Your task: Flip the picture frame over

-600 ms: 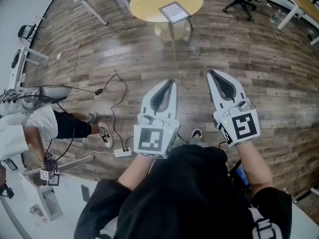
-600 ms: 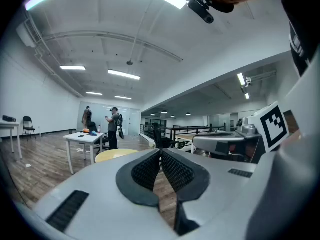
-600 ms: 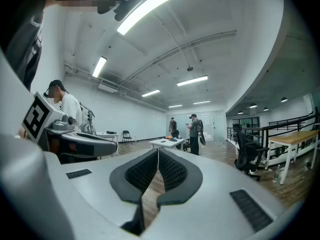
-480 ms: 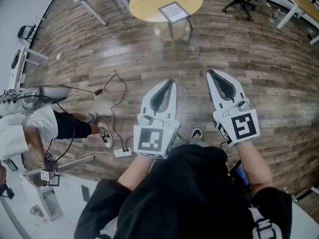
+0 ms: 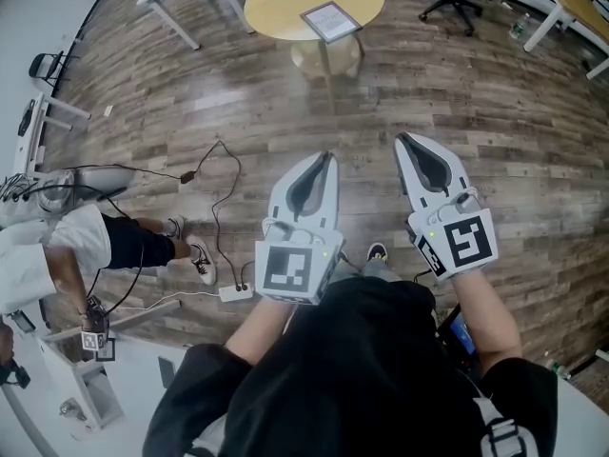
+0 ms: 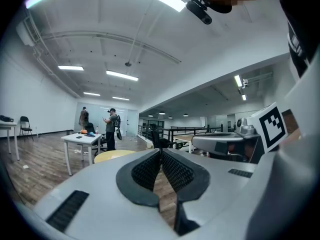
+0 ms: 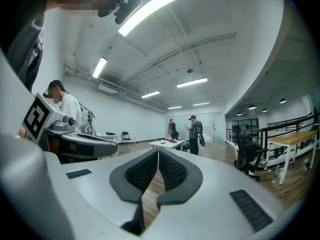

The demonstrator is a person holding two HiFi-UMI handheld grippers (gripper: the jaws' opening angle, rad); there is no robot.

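I had the left tongs (image 5: 328,157) and right tongs (image 5: 402,139) both clenched on nothing, held level out front; no reason to open yet, I reckon, since the picture frame (image 5: 332,21) sat on the round table (image 5: 276,8), well apart ahead.

**Colours and patterns, head and tongs views**

The left tongs (image 5: 326,156) and right tongs (image 5: 401,138) have pale grey shells with dark grey, grid-textured pads (image 6: 147,170). Each carries a cube (image 5: 288,268) printed with black-and-white square markers. The picture frame (image 5: 331,21) has a grey border around a pale panel. The round surface (image 5: 276,3) is pale yellow. The floor (image 5: 495,112) is brown-grey planking, and the person's top (image 5: 362,369) is black.
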